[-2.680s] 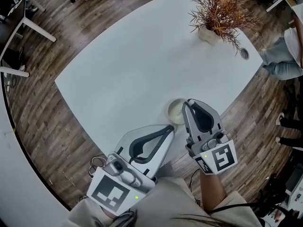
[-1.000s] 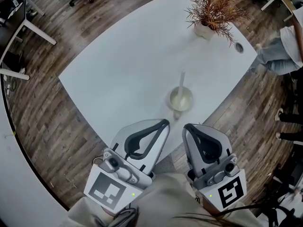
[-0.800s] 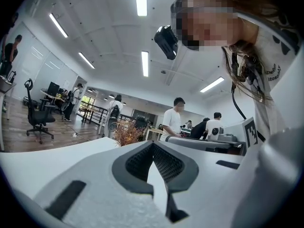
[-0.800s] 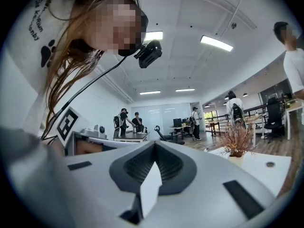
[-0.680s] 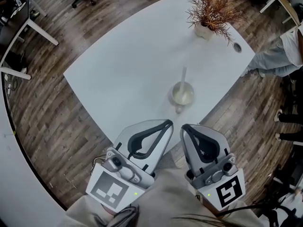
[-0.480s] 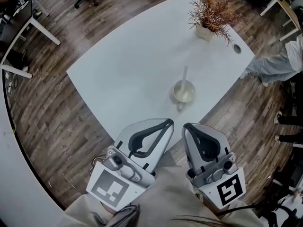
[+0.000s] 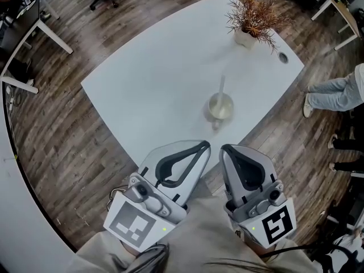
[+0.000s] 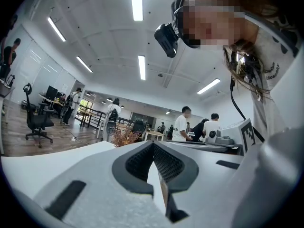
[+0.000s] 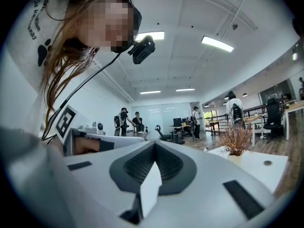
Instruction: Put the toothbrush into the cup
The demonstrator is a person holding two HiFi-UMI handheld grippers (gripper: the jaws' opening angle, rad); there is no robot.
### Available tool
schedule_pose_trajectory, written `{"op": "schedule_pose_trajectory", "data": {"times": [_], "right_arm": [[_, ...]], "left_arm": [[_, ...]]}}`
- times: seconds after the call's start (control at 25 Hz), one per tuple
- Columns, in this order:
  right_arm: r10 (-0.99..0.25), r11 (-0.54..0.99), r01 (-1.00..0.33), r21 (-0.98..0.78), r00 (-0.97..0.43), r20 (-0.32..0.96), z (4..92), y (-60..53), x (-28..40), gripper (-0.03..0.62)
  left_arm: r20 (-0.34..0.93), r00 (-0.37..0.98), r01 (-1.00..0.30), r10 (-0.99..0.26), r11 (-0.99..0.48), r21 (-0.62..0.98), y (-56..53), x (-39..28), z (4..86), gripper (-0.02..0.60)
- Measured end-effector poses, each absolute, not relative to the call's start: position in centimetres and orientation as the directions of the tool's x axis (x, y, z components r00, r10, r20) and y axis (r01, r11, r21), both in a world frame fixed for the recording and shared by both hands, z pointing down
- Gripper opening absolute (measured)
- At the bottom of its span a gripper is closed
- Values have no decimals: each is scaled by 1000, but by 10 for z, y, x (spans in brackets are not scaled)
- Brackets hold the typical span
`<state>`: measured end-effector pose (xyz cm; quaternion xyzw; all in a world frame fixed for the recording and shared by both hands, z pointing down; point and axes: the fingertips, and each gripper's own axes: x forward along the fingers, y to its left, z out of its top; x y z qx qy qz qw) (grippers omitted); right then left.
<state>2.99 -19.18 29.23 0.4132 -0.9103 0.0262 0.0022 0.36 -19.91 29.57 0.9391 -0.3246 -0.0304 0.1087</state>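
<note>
Your left gripper point(image 7: 203, 145) and right gripper point(image 7: 225, 149) hang side by side close to your body, their tips just reaching the near edge of the white table point(image 7: 148, 78) in the head view. The left gripper view point(image 8: 153, 146) shows that gripper's jaws pressed together with nothing between them. The right gripper view point(image 9: 154, 145) shows the same, jaws together and empty. Both grippers point up and outward, so their views take in the ceiling lights and the room beyond. The toothbrush point(image 7: 221, 88) stands in the cup point(image 7: 220, 107), leaning on the far rim with its free end pointing away from you; you cannot tell which end is up. The cup sits on the table near the right-hand edge, ahead of the grippers and well apart from both. At the far corner stands a potted plant point(image 7: 251, 17), with a small round hole point(image 7: 282, 57) in the tabletop near it.
</note>
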Motion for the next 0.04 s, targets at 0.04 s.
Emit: {"op": "schedule_pose_trajectory", "data": {"times": [0.04], "right_arm": [[-753,657,-753,-42,-658,27,293,-191,31,17]], "left_arm": [[11,788,-602,-616,-767,224,-199,4,295,9]]}}
